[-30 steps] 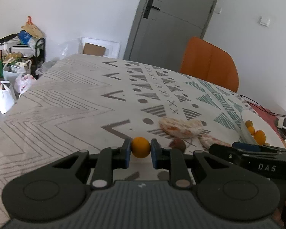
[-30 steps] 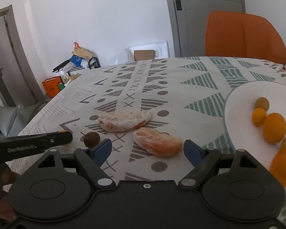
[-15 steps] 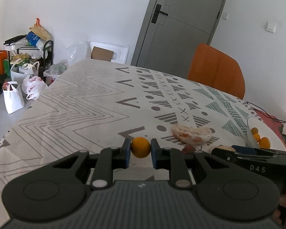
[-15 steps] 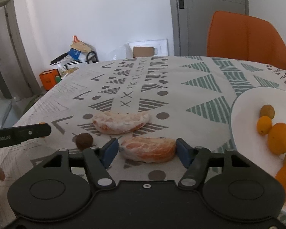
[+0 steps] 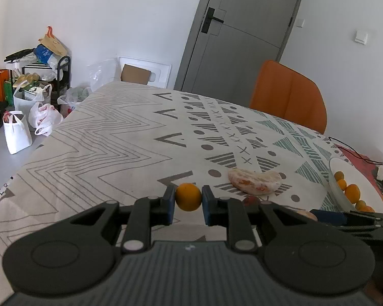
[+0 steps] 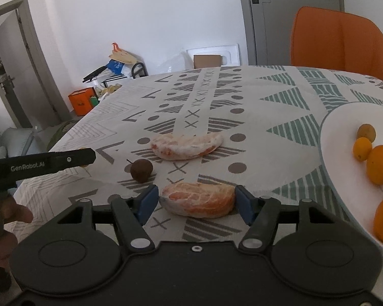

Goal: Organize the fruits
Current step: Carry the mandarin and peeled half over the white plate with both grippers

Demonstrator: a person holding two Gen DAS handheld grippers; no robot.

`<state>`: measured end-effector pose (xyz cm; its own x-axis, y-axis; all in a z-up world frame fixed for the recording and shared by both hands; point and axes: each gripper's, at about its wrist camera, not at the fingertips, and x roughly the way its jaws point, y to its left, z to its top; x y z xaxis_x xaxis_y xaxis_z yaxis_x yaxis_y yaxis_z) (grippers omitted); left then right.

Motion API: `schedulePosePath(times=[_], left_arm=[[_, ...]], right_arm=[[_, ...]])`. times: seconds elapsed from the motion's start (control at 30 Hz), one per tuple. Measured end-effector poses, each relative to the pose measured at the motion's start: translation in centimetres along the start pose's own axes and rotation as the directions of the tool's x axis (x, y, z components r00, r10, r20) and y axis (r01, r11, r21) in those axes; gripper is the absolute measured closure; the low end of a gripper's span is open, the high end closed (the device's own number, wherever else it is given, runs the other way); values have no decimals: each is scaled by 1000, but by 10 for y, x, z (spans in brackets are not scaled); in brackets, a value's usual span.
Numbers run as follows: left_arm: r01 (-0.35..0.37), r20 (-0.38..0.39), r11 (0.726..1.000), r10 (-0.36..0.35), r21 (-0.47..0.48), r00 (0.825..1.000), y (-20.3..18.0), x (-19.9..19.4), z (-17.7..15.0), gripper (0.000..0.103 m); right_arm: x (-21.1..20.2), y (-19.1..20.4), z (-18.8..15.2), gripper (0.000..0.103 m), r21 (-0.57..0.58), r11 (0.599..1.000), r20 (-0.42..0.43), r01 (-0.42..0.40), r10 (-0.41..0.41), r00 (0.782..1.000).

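My left gripper (image 5: 189, 200) is shut on a small orange fruit (image 5: 188, 196) and holds it above the patterned tablecloth. My right gripper (image 6: 196, 201) is closed around a peeled pomelo segment (image 6: 198, 199), its blue pads touching both ends. A second pomelo segment (image 6: 186, 145) lies further back; it also shows in the left wrist view (image 5: 255, 184). A small brown fruit (image 6: 141, 170) sits left of the right gripper. A white plate (image 6: 344, 178) at the right holds several orange fruits (image 6: 380, 164).
An orange chair (image 6: 339, 43) stands at the far side of the table. Bags and a cluttered rack (image 5: 35, 81) are on the floor at left. A black cable (image 5: 355, 153) lies near the plate (image 5: 357, 173). The left gripper's arm (image 6: 43, 164) crosses the right view.
My right gripper moved forward and closed its pads onto the near pomelo segment. My left gripper, still holding the small orange fruit, rose and drew back.
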<state>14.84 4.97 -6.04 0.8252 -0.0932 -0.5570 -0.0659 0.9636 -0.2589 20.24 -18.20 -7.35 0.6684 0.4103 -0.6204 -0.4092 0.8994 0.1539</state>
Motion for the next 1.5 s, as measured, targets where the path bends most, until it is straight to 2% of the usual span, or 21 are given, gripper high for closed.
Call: schedulePosePath(times=[0.13, 0.27, 0.47, 0.5, 0.57, 0.67, 0.83, 1.07, 1.5], left_arm=[[6, -4, 1000, -6, 5, 1000, -2, 2, 0, 83], [7, -12, 1000, -7, 8, 1000, 0, 5, 0, 83], [4, -17, 1000, -3, 27, 1000, -6, 6, 3, 83], [3, -13, 999, -3, 32, 1000, -7, 5, 4, 83], [0, -8, 999, 0, 37, 1000, -9, 2, 4, 83], [-5, -1, 999, 5, 44, 1000, -12, -3, 3, 82], [-6, 13, 999, 5, 51, 1000, -18, -11, 2, 83], [11, 40, 997, -14, 70, 999, -30, -26, 3, 83], [65, 103, 990, -78, 125, 992, -70, -53, 3, 83]], right_arm=[[3, 4, -1, 39, -14, 1000, 4, 9, -9, 1000], [7, 10, -3, 26, -56, 997, 1, 44, -44, 999], [11, 12, -5, 22, -76, 994, 19, 73, -72, 997], [11, 13, -5, 23, -81, 994, 21, 79, -77, 997], [9, 14, -5, 37, -90, 993, 27, 76, -74, 997], [5, 12, -3, 39, -71, 996, 25, 63, -61, 998], [-9, 10, -5, 40, -52, 998, 55, 40, -37, 998], [-36, 7, -2, 40, -34, 998, 119, 48, -44, 992], [-90, -13, -4, 40, 9, 995, 230, 95, -94, 969]])
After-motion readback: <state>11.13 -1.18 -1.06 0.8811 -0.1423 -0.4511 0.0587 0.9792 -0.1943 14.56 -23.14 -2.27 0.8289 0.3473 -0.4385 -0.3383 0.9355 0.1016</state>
